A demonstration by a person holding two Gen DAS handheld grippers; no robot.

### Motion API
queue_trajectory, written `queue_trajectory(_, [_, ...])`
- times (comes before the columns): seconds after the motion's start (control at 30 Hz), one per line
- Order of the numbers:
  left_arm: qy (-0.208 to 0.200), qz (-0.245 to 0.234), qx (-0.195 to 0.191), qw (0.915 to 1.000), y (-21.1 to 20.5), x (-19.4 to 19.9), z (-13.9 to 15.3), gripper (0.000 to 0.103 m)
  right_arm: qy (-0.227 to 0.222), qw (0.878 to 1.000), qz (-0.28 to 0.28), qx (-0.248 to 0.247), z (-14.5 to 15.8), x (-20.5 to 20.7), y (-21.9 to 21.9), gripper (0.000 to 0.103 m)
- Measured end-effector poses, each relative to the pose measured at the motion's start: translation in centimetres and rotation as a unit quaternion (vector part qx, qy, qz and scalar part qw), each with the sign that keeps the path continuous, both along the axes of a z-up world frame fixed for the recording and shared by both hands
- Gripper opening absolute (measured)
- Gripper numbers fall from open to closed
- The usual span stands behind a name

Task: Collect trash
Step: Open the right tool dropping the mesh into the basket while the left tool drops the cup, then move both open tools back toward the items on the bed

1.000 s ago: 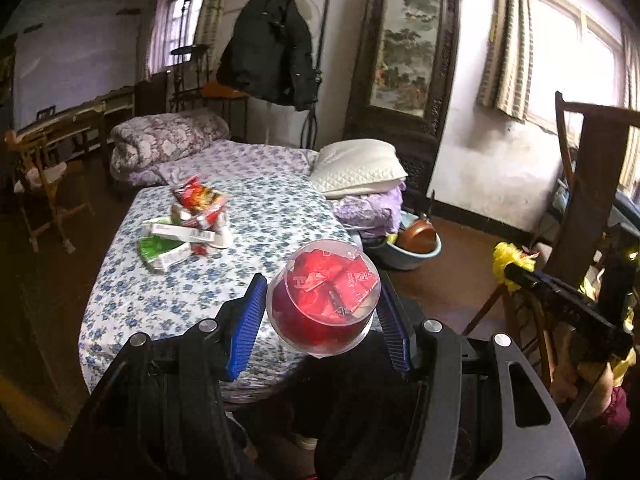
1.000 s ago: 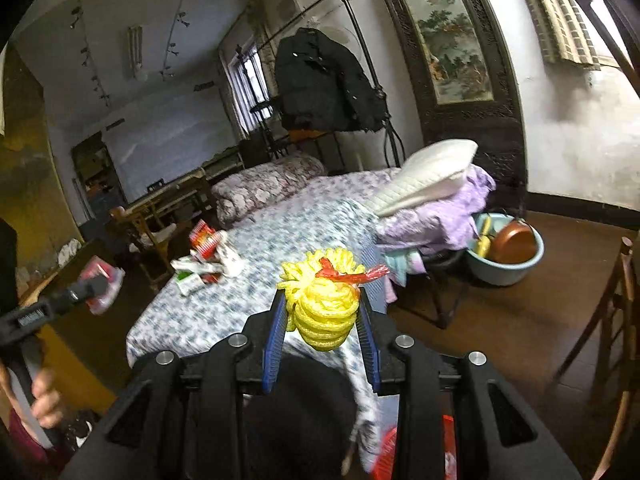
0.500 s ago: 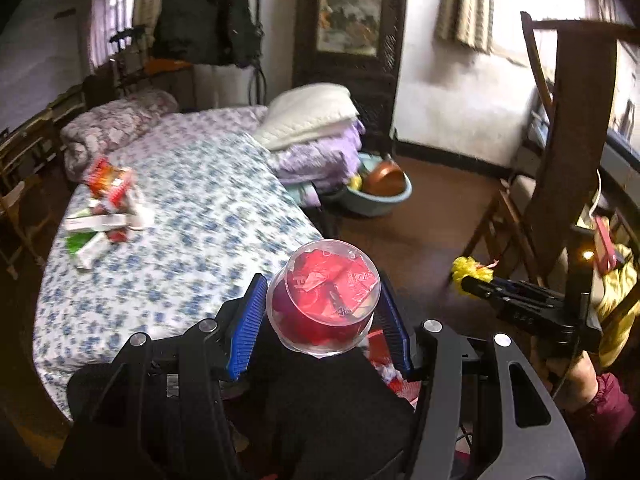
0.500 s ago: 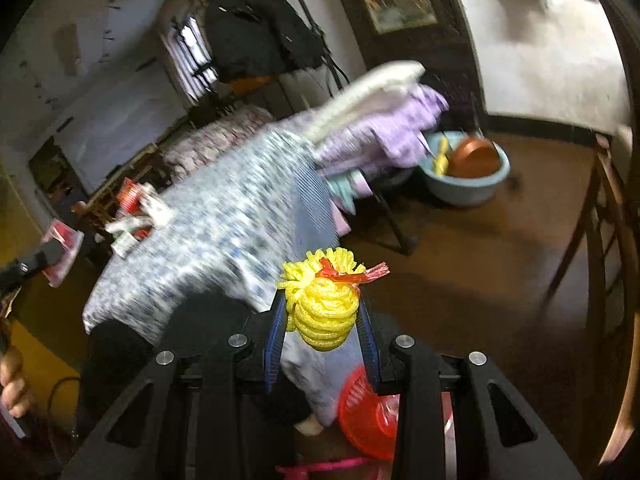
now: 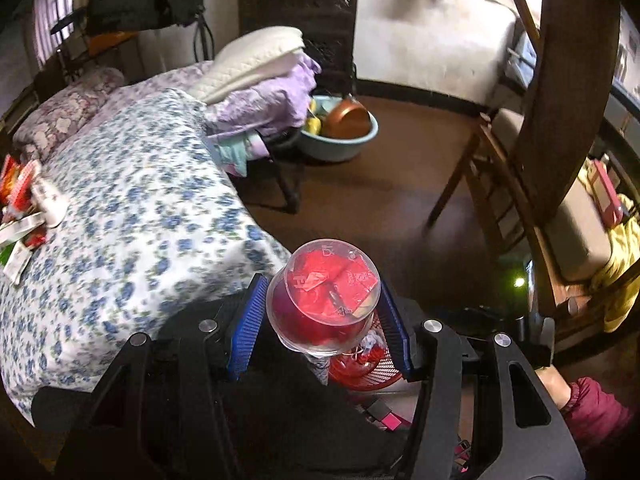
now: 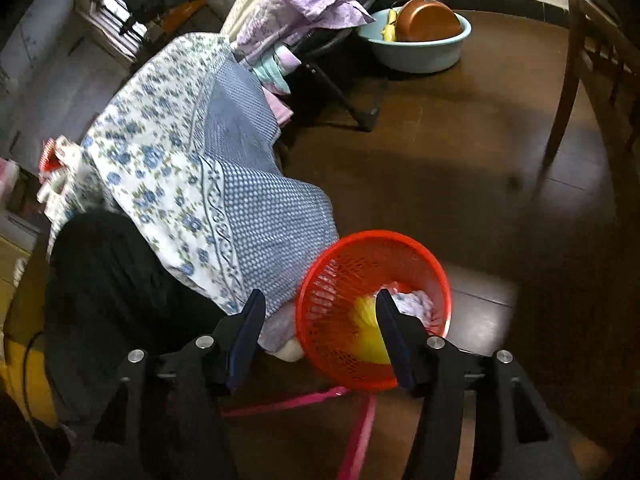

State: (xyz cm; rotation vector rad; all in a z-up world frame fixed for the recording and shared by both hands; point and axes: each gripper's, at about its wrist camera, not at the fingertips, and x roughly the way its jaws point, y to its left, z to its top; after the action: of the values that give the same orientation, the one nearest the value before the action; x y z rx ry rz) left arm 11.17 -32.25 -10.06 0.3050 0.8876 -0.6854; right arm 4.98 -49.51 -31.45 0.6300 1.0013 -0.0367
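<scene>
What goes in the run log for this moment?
left hand-held gripper: holding cup | right hand-held gripper: open over basket | yellow trash: in basket

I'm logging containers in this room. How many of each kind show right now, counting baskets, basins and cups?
Red plastic mesh basket: 1
Light blue plastic basin: 1
Clear plastic cup stuffed with red wrappers, held in the left hand-held gripper: 1
Total: 3

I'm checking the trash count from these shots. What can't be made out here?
- Red basket contents: right wrist view, the yellow item is smeared and partly behind a fingertip.
- Same basket, left wrist view: the clear cup covers it.
- Wrappers on the bed: blurred, cut by the left edge.
</scene>
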Motion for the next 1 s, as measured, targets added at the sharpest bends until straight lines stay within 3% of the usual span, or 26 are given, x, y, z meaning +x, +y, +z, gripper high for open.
queue_trajectory(0.2, [0.010,-0.023,0.016,0.9996,-2.7,-0.1,-1.1,0.055,-0.038,0.998,-0.036,-0.025,2.3,-0.6,-1.8,0.058])
queue_trajectory(0.57, [0.022,-0.073,0.055,0.9956,-7.1,-1.0,-3.9,0.055,-0.057,0.995,-0.058,-0.065,3.9,-1.7,-4.0,0.058])
queue_trajectory(0.7, [0.044,-0.086,0.063,0.9933,-8.5,-0.7,-5.2,0.055,-0.065,0.993,-0.077,-0.067,4.2,-2.4,-5.2,0.058])
queue_trajectory(0.83, [0.042,-0.087,0.073,0.9926,-9.3,-0.9,-5.9,0.079,-0.065,0.992,-0.091,-0.060,4.0,-2.8,-6.1,0.058])
queue_trajectory(1.0, [0.010,-0.074,0.074,0.9944,-9.0,-1.0,-5.0,0.086,-0.063,0.993,-0.089,-0.047,3.7,-2.7,-6.1,0.058])
